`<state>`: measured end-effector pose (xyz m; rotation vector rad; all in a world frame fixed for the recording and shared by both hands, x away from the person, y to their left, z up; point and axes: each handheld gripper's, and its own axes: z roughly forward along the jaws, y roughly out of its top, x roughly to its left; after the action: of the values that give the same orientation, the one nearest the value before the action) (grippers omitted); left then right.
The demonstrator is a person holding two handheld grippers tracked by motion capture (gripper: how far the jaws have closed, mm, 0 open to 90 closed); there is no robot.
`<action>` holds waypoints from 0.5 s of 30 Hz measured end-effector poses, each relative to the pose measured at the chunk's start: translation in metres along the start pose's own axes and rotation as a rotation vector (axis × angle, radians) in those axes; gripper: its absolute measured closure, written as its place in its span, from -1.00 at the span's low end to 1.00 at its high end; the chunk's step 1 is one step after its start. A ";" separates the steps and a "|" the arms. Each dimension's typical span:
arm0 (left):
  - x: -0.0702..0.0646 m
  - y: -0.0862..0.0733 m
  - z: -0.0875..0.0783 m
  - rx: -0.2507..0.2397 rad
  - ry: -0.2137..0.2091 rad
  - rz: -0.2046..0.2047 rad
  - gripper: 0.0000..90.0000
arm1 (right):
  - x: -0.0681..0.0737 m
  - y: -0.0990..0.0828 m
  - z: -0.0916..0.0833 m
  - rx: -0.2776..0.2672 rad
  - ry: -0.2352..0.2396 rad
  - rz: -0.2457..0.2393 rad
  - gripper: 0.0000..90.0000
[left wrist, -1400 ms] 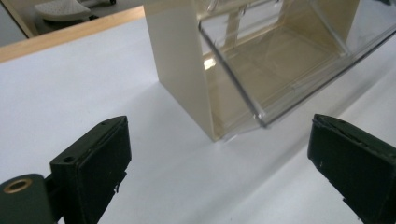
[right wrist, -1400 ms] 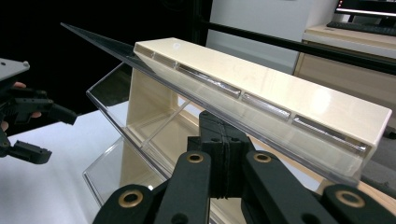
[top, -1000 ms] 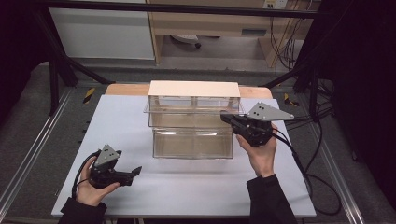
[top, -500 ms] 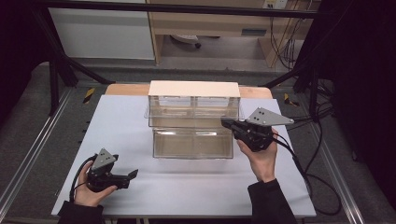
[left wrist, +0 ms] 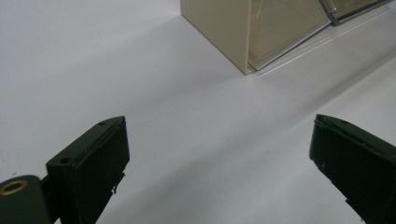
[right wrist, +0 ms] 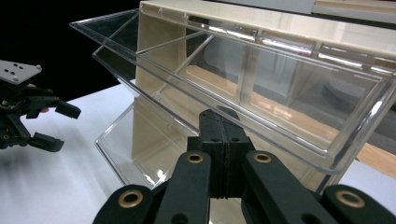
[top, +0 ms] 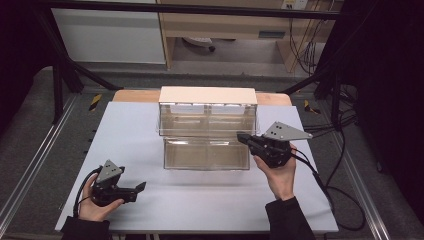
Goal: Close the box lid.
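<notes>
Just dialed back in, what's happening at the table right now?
A person works on a beige storage cabinet with clear tilt-out bins, holding a gripper in each hand. Both the upper bin and the lower bin stand tilted open and look empty. The right gripper, jaws shut, sits at the right end of the upper bin's front edge; whether it touches is unclear. The left gripper rests open on the white table, off to the left of the cabinet, holding nothing.
</notes>
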<state>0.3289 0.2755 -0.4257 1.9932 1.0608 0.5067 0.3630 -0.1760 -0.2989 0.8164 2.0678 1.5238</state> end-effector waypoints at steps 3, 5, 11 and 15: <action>0.000 -0.001 0.000 -0.002 -0.002 0.000 -0.88 | 0.000 -0.002 -0.001 0.001 0.000 0.004 1.00; 0.000 -0.001 0.001 0.003 -0.001 0.006 -0.88 | 0.001 -0.003 0.000 0.005 0.000 0.006 1.00; 0.001 -0.002 0.001 0.000 0.003 0.002 -0.88 | 0.000 -0.008 0.003 0.017 0.003 0.012 1.00; 0.001 -0.003 0.001 0.006 0.004 0.005 -0.88 | 0.000 -0.012 0.005 0.028 0.004 0.016 1.00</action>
<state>0.3290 0.2771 -0.4288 2.0014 1.0606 0.5111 0.3640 -0.1752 -0.3115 0.8432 2.0941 1.5098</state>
